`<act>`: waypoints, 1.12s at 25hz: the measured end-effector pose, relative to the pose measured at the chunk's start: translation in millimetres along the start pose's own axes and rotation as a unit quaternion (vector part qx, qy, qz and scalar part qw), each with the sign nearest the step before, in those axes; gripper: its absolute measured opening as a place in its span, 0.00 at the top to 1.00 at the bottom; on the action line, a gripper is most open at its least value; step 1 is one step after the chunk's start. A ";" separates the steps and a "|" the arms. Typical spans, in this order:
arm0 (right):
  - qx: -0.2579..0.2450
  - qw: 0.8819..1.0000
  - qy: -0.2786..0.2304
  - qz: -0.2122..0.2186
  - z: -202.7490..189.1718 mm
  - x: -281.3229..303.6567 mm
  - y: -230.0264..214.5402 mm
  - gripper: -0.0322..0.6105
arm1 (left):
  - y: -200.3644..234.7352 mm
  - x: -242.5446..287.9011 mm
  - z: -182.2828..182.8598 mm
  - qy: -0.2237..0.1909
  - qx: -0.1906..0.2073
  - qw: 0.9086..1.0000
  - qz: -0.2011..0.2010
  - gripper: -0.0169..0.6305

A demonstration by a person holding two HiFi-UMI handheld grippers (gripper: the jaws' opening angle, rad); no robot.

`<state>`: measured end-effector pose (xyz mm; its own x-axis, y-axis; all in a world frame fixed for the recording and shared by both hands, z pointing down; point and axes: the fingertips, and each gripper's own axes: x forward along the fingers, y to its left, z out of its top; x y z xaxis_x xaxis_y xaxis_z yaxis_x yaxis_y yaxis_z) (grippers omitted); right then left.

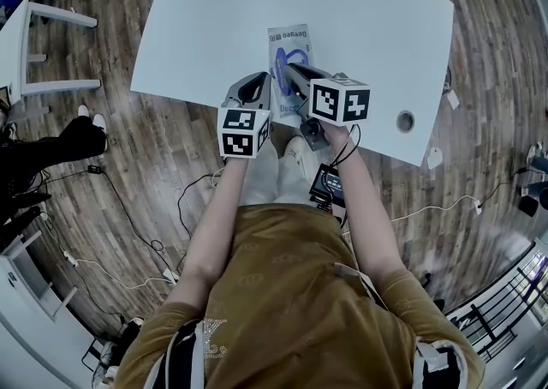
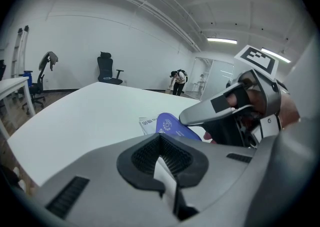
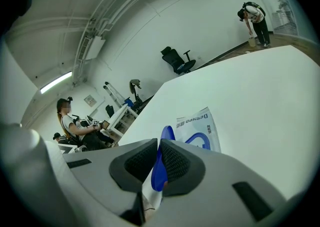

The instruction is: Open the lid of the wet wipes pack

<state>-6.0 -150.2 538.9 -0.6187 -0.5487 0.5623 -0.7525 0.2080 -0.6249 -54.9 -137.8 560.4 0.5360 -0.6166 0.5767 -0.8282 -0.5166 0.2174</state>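
Approx half done: right hand-held gripper [image 3: 159, 165] nips blue plastic lid [image 3: 166, 136], raised off white wet-wipes pack [image 1: 289, 40]; left hand-held gripper [image 2: 161, 163] pins pack edge; fold-back pending.

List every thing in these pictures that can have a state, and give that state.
Pack: lying label up, near edge pinched.
Lid: lifted, partly open.
Left tool: shut on the pack's edge.
Right tool: shut on the lid.

The person wears a mustard-brown top [image 1: 282, 293]. The left tongs [image 1: 257, 86] and right tongs [image 1: 294, 70] are grey, with black ribbed pads [image 2: 172, 157] and white cubes [image 1: 244, 130] bearing black square markers.
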 end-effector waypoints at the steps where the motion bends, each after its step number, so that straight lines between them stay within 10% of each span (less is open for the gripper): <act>1: 0.001 1.000 -0.001 0.001 -0.4 0.7 1.0 0.89 | 1.0 -0.4 0.2 -0.001 0.000 1.000 0.001 0.97; 28: 0.011 0.998 0.007 0.058 -15.2 41.3 29.4 0.92 | 30.0 -6.3 7.8 -0.027 -0.028 0.999 0.016 0.97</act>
<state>-57.2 -154.5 552.0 -0.7044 -0.5100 0.4936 -0.6710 0.2519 -0.6973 -81.8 -154.0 557.2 0.5152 -0.6650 0.5407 -0.8526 -0.4623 0.2437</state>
